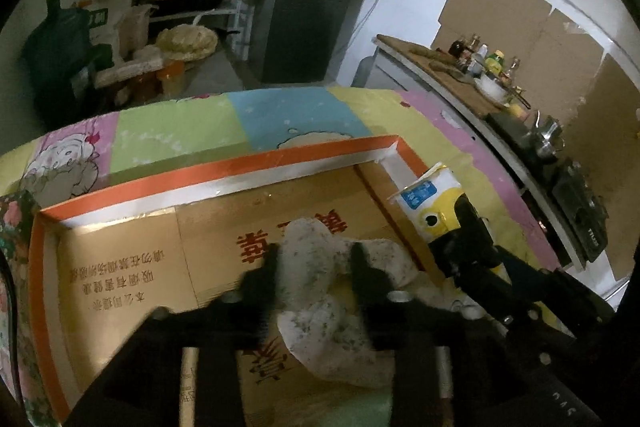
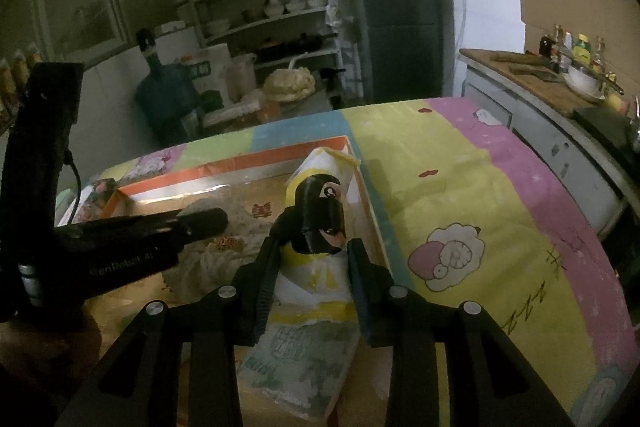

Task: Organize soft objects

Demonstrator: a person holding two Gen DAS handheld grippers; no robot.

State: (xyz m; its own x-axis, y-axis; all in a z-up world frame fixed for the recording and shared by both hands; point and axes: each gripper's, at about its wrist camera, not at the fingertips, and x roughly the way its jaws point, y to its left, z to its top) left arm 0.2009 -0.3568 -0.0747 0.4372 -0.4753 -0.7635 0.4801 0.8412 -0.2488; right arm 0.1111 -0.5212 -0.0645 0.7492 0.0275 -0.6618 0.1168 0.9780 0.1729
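Note:
A shallow cardboard box with an orange rim (image 1: 240,167) (image 2: 224,163) lies on a table under a colourful patchwork sheet. A crumpled white speckled cloth (image 1: 320,327) (image 2: 208,259) rests on the box floor. My left gripper (image 1: 314,263) (image 2: 200,221) hangs over it, open, with a fold of the cloth in the gap between the fingers. My right gripper (image 2: 314,259) is shut on a yellow, white and black carton-shaped soft toy (image 2: 320,215) (image 1: 428,199). It holds the toy tilted over the box's right wall.
A pale green printed cloth (image 2: 296,359) lies under the right gripper. A floral box (image 1: 16,227) (image 2: 100,187) stands left of the cardboard box. A counter with bottles (image 1: 488,67) (image 2: 576,55) runs along the right. Shelves and a dark fridge (image 2: 396,15) stand behind.

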